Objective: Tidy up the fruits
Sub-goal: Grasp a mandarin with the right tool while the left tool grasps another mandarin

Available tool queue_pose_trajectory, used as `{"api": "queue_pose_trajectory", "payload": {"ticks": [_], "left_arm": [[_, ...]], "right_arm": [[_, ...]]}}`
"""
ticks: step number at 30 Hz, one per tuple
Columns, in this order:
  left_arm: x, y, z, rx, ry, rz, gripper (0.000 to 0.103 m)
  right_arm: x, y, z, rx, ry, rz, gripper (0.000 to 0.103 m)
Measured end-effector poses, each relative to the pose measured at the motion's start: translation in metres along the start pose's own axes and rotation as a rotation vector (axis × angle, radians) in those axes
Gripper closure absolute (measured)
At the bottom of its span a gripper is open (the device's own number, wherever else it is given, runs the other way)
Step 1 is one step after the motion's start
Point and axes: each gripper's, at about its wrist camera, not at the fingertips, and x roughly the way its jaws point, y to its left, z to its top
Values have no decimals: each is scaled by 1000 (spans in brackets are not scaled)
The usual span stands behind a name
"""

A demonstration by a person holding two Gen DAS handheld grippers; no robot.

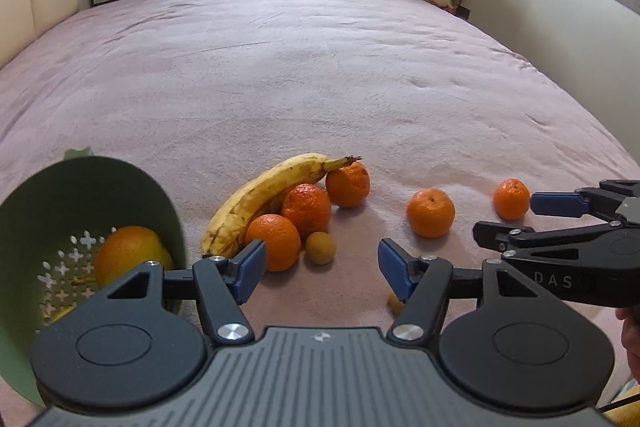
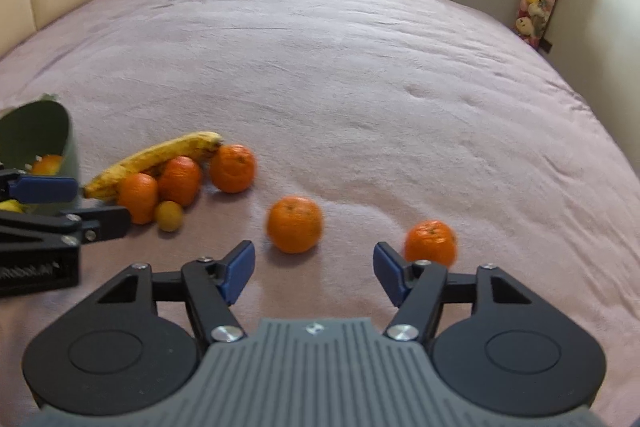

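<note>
Lying diagonally, the banana [image 1: 264,195] points stem up-right; both claws gape, empty.

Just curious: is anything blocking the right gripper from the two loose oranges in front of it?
Nothing visible. Only bare blanket lies between the open right gripper and the nearer orange; the other orange sits just beyond one fingertip.

Our left gripper [image 1: 322,269] angled downward, jaws apart and empty, our right gripper [image 2: 314,273] beside it, jaws likewise apart, nothing held
</note>
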Motion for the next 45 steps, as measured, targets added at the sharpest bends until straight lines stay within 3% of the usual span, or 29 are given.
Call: {"api": "queue_pose_trajectory", "payload": {"ticks": [5, 11, 14, 24, 32, 45], "left_arm": [[11, -13, 6, -11, 13, -82, 31], [36, -37, 12, 30, 40, -126, 34], [49, -45, 15, 44, 50, -126, 34], [91, -64, 21, 54, 74, -183, 33], [108, -68, 24, 61, 91, -185, 34], [112, -70, 22, 101, 114, -212, 50]], "right_arm": [[10, -27, 0, 58, 10, -66, 47], [28, -56, -3, 106, 34, -145, 54], [40, -63, 0, 135, 43, -144, 58], [58, -67, 6, 139, 66, -165, 59], [70, -75, 3, 180, 96, -158, 59], [72, -79, 4, 202, 111, -148, 59]]}}
